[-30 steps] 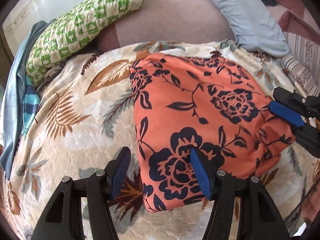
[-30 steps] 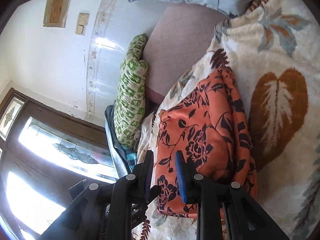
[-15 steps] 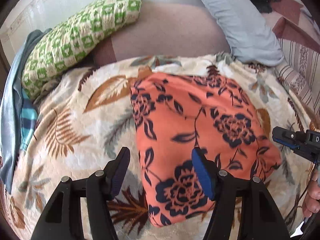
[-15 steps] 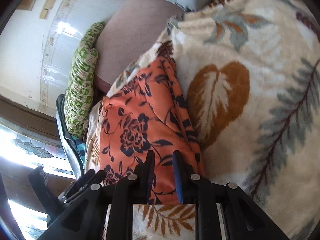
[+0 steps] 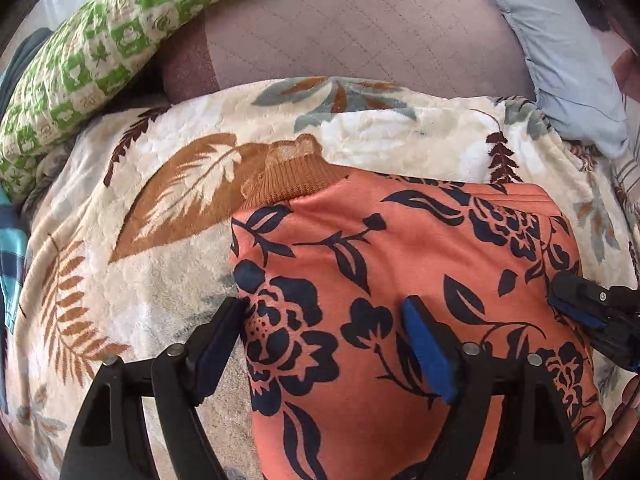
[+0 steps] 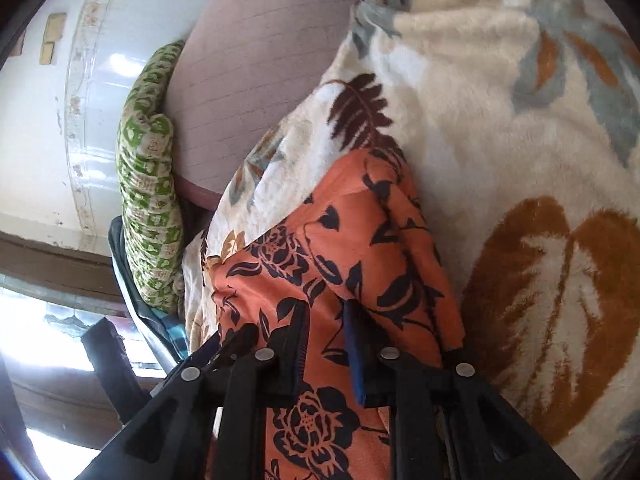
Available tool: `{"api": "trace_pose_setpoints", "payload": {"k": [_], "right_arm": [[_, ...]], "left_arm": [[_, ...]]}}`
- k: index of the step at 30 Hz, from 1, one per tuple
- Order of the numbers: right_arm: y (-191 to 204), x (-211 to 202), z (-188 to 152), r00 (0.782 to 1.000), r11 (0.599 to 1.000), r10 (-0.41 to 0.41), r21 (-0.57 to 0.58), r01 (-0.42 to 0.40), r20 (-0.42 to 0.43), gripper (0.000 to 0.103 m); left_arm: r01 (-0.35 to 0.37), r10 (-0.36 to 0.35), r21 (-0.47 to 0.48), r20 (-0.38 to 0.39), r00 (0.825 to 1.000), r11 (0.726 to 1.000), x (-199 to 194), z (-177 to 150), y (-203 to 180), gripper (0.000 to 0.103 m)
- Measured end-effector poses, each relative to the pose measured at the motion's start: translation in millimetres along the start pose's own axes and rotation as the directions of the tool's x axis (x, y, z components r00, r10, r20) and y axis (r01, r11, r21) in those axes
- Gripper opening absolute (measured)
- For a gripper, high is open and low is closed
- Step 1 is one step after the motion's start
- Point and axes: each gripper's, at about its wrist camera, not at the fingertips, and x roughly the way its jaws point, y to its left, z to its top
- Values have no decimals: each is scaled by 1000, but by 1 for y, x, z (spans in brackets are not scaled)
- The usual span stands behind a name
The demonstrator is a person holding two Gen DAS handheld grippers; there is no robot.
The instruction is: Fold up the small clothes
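Observation:
An orange garment with dark blue flowers (image 5: 400, 256) lies folded on a cream leaf-print blanket (image 5: 168, 216); a ribbed brown collar (image 5: 292, 176) shows at its far edge. My left gripper (image 5: 324, 320) is open, its fingers straddling the garment's near left part. My right gripper (image 6: 326, 328) is partly open, jaws close together with a fold of the garment (image 6: 352, 248) between them. It shows at the right edge of the left wrist view (image 5: 584, 312).
A green patterned pillow (image 5: 104, 48) lies at the back left, a mauve mattress (image 5: 352, 28) behind the blanket, a light blue pillow (image 5: 560, 52) at the back right. Blue striped cloth (image 5: 10, 256) lies at the left edge. A wall and window (image 6: 48, 344) stand beyond.
Both grippers moved forward and down onto the garment. The left one now straddles its near left part. The right one went from beside the garment's corner to over its edge.

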Motion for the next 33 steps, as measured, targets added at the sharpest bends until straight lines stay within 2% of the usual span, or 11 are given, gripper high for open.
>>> {"api": "trace_pose_setpoints", "payload": {"k": [3, 6, 8, 9, 10, 12, 16, 19, 21, 27, 33], "right_arm": [[-11, -13, -8, 998, 997, 57, 51, -57, 8, 19], [-5, -45, -25, 997, 998, 59, 35, -60, 50, 22], [0, -72, -36, 995, 1000, 23, 9, -24, 97, 25], [2, -85, -42, 993, 1000, -3, -3, 3, 116, 33], [3, -96, -49, 990, 999, -28, -15, 31, 135, 52], [4, -116, -65, 978, 995, -90, -29, 97, 187, 73], [-2, -133, -90, 971, 987, -155, -6, 159, 181, 73], [-2, -137, -105, 970, 985, -166, -23, 172, 175, 73], [-4, -143, -109, 972, 987, -156, -11, 160, 178, 73], [-1, -146, -97, 978, 992, -124, -16, 129, 166, 73], [-4, -117, -73, 978, 988, -146, -25, 151, 149, 73]], "left_arm": [[54, -56, -65, -19, 998, 996, -9, -4, 11, 84], [40, -40, -22, 16, 999, 999, -39, -13, 11, 83], [55, -55, 0, 74, 996, 998, -67, -23, 14, 83], [63, -63, 6, 102, 993, 998, -80, -29, 18, 83], [67, -67, 9, 122, 990, 998, -92, -37, 23, 84], [90, -90, 8, 130, 987, 996, -108, -56, 32, 84], [134, -133, -9, 38, 990, 991, -111, -91, 49, 88], [142, -141, -77, 12, 990, 987, -112, -108, 68, 88], [173, -173, -123, 13, 985, 977, -116, -112, 83, 88], [209, -199, -147, 83, 977, 967, -127, -86, 110, 89], [290, -292, -166, 9, 956, 943, -84, -60, 107, 91]]}}
